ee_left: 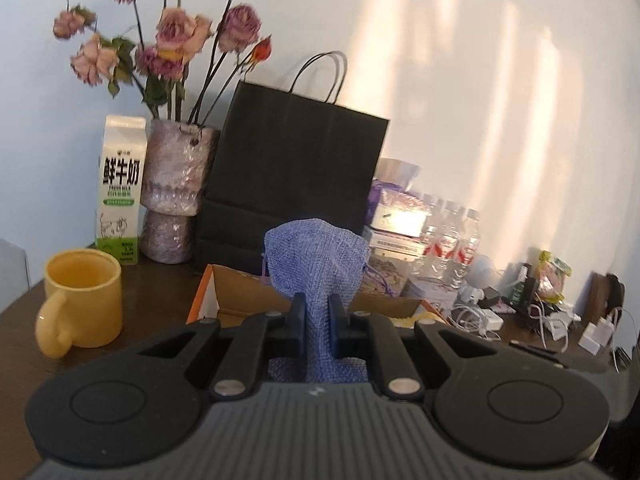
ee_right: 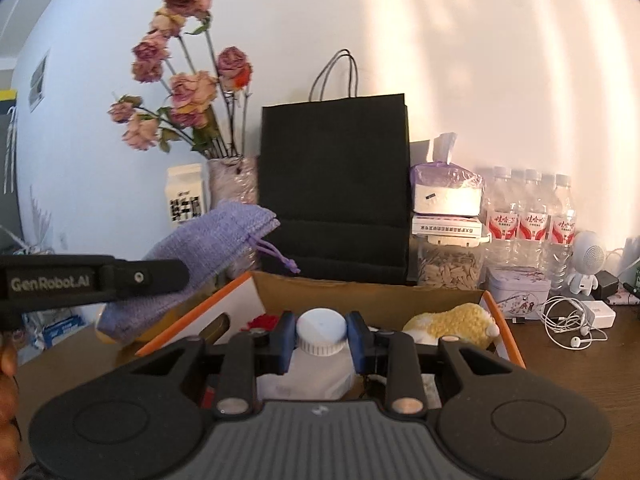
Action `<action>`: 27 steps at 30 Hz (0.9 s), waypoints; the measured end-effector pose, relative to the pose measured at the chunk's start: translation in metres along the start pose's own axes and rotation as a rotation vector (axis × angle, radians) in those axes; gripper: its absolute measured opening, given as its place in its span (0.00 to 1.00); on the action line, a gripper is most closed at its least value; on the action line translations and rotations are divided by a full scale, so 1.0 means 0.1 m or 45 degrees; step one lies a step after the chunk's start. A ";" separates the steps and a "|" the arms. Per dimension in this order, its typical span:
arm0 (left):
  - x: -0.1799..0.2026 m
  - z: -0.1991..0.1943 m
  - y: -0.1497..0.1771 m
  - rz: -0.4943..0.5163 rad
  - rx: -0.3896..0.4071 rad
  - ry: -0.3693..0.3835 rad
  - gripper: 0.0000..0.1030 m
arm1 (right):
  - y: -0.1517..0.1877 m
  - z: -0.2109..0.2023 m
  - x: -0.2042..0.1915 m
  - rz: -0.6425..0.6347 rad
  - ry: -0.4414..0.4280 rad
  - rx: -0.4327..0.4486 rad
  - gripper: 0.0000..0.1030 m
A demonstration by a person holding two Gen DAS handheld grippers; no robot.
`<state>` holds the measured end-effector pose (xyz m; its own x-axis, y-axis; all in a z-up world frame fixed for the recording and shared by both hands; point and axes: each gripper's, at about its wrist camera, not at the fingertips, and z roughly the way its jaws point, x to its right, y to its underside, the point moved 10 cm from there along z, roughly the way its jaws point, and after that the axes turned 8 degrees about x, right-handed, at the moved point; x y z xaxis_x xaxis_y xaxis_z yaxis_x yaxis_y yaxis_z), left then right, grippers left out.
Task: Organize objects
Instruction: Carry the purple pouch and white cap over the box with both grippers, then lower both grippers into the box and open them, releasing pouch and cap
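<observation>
My left gripper is shut on a purple-blue woven drawstring pouch, pinched at its middle and held above the open cardboard box. The right wrist view shows the same pouch at the left, gripped by the left gripper over the box's orange-edged left flap. My right gripper is shut on a white bottle with a ribbed white cap, held over the box. Inside the box lie a yellow fluffy toy and something red.
A black paper bag stands behind the box. Left of it are a vase of dried roses, a milk carton and a yellow mug. To the right are water bottles, tissue packs, a tin, earphones and chargers.
</observation>
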<state>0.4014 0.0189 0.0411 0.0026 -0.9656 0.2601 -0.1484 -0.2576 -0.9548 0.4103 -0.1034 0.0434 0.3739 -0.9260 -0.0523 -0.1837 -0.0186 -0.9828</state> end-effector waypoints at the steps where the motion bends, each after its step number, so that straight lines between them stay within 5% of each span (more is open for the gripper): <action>1: -0.01 0.07 0.01 -0.008 -0.009 -0.005 0.11 | 0.01 0.06 0.03 0.009 0.004 0.000 0.26; 12: -0.26 0.62 0.11 0.015 -0.092 -0.072 0.11 | 0.16 0.68 0.33 0.050 0.031 -0.058 0.26; 22: -0.27 0.75 0.24 0.040 -0.136 -0.069 0.14 | 0.26 0.76 0.34 0.037 0.038 -0.094 0.26; 24: -0.27 0.75 0.24 0.046 -0.138 -0.072 0.25 | 0.27 0.76 0.35 0.040 0.039 -0.106 0.27; 25: -0.28 0.75 0.24 0.045 -0.137 -0.074 0.39 | 0.28 0.77 0.36 0.043 0.043 -0.112 0.35; 26: -0.28 0.75 0.25 0.043 -0.138 -0.081 0.60 | 0.29 0.77 0.37 0.045 0.048 -0.119 0.44; 27: -0.29 0.75 0.24 0.041 -0.135 -0.092 0.72 | 0.31 0.78 0.37 0.047 0.053 -0.129 0.68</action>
<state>0.4718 0.0383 -0.0006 0.0670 -0.9743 0.2150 -0.2532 -0.2250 -0.9409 0.4892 -0.1093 -0.0029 0.3271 -0.9417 -0.0790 -0.2886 -0.0199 -0.9572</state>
